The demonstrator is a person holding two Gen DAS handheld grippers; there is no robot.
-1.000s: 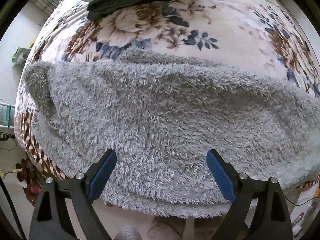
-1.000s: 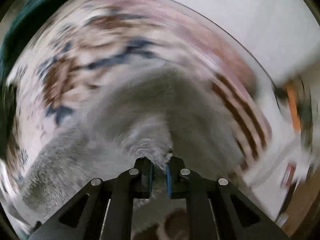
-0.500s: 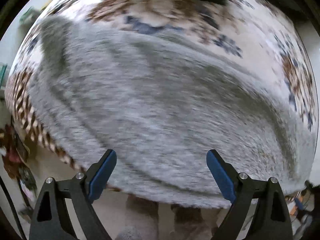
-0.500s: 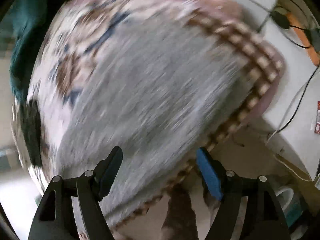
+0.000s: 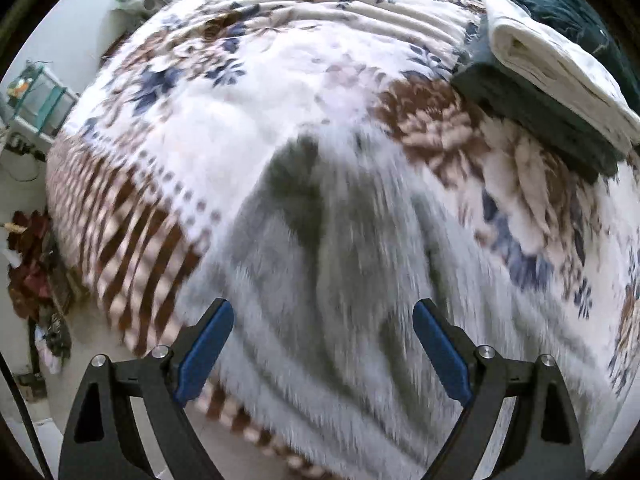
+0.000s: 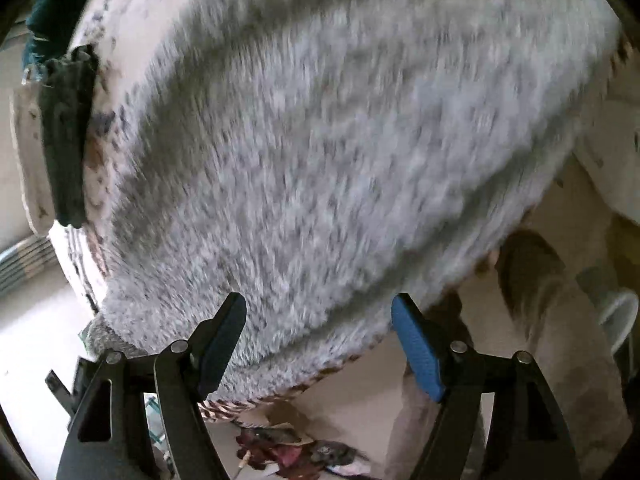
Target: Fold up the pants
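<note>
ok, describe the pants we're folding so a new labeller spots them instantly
Start from the floral blanket covering the bed. The pants are the big fluffy grey fleece piece lying on its near edge, in front of both open tools. The folded stack at the far right is smooth, dark green and cream; only the pants are shaggy grey.

A bed with a floral blanket (image 5: 280, 92) carries the grey fluffy pants (image 5: 340, 280) spread at its near edge and, well apart at the far right, a folded stack (image 5: 552, 92) of dark and white cloth.
</note>
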